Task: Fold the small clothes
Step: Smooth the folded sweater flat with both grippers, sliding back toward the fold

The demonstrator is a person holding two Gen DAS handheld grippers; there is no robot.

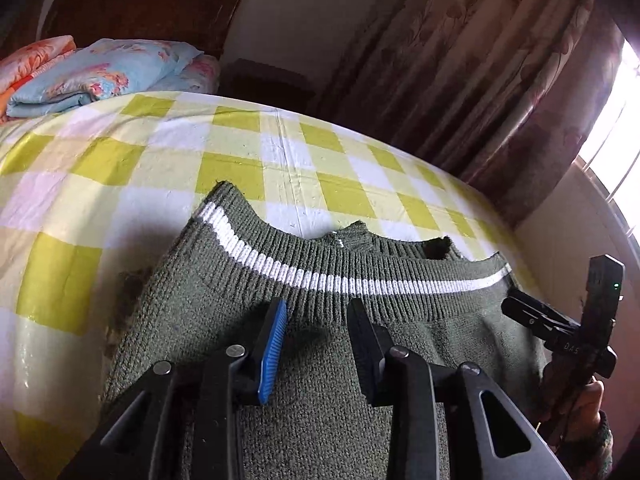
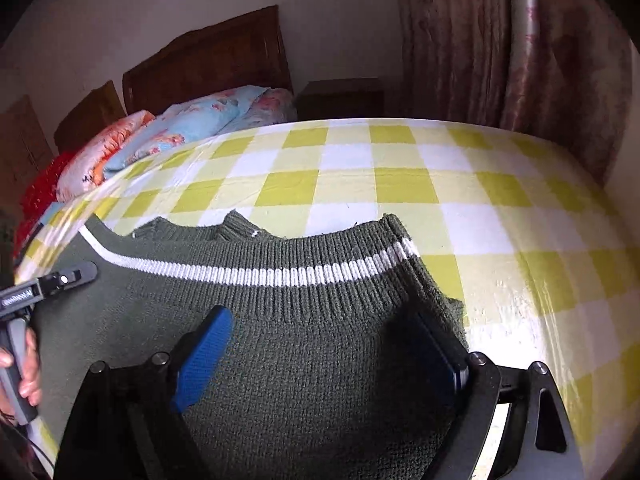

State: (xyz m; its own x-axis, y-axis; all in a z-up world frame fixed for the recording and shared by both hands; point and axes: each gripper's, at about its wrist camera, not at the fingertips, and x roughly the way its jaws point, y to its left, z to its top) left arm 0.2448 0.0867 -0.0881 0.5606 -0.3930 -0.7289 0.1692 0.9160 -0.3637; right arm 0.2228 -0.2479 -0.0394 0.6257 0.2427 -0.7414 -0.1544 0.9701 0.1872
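A dark green knitted sweater with a white stripe along its ribbed hem lies on the checked bed; it also shows in the right wrist view. My left gripper is open just above the fabric below the ribbed band, holding nothing. My right gripper is open wide over the sweater near its right edge, holding nothing. Its right finger is partly under a raised fold of knit. The right gripper shows at the far right of the left wrist view; the left gripper shows at the left of the right wrist view.
The bed has a yellow-and-white checked sheet. Folded floral quilts and pillows lie at the head by a wooden headboard. A dark nightstand and patterned curtains stand beyond the bed.
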